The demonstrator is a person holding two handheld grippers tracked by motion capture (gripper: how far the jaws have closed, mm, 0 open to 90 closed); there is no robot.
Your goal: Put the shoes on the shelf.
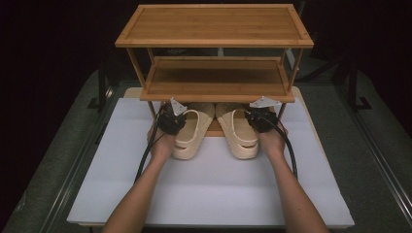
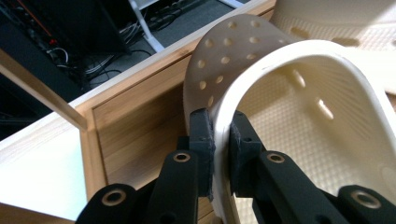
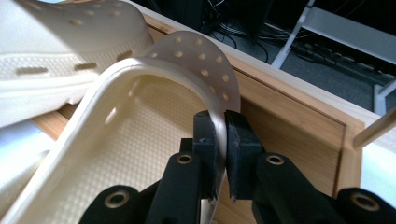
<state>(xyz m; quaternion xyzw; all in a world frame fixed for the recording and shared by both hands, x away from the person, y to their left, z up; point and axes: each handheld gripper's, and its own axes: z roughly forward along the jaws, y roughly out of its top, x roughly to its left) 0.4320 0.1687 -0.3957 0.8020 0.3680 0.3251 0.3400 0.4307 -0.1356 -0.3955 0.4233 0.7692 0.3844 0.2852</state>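
Observation:
Two cream perforated slippers lie side by side at the foot of a wooden shelf rack (image 1: 216, 87), toes under its lowest shelf. My left gripper (image 1: 171, 120) is shut on the outer upper rim of the left slipper (image 1: 187, 138). In the left gripper view the jaws pinch that slipper's rim (image 2: 223, 126), with the left gripper (image 2: 221, 154) beside the rack's wooden base (image 2: 135, 121). My right gripper (image 1: 261, 119) is shut on the outer upper rim of the right slipper (image 1: 240, 136). In the right gripper view the right gripper (image 3: 222, 149) clamps the thin upper wall of the right slipper (image 3: 140, 121).
The rack stands on a white board (image 1: 214, 179) that covers a tabletop (image 1: 301, 97). Its top shelf (image 1: 214, 24) and middle shelf (image 1: 216, 77) are bare. Dark floor and metal rails (image 1: 374, 141) flank the table. Cables trail from both grippers over the board.

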